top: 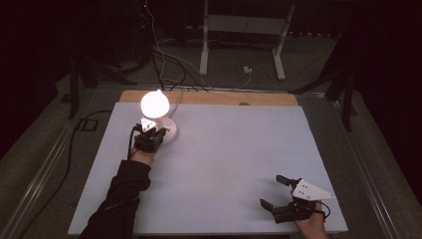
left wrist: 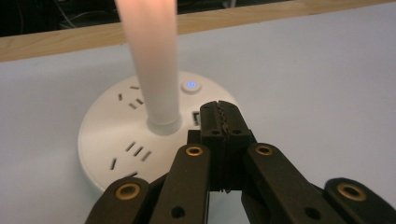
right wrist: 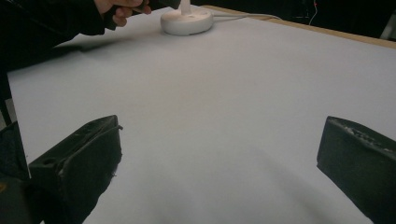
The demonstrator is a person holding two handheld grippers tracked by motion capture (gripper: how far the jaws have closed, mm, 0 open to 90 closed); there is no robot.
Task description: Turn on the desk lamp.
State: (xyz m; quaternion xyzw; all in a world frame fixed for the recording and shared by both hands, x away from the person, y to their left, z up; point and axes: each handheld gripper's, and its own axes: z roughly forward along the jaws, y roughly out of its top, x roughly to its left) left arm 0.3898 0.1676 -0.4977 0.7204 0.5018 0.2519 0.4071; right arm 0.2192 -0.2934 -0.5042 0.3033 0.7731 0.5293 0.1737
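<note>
My left gripper (left wrist: 223,122), jaws together, sits over the lit lamp (top: 158,113) base; right gripper (top: 277,191), jaws apart, well away from it.

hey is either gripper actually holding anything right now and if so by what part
Nothing is held. The left gripper is shut with nothing between its jaws, above the lamp base. The right gripper is open over the bare table.

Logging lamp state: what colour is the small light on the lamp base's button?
Blue, on the button; clearest in the left gripper view.
</note>
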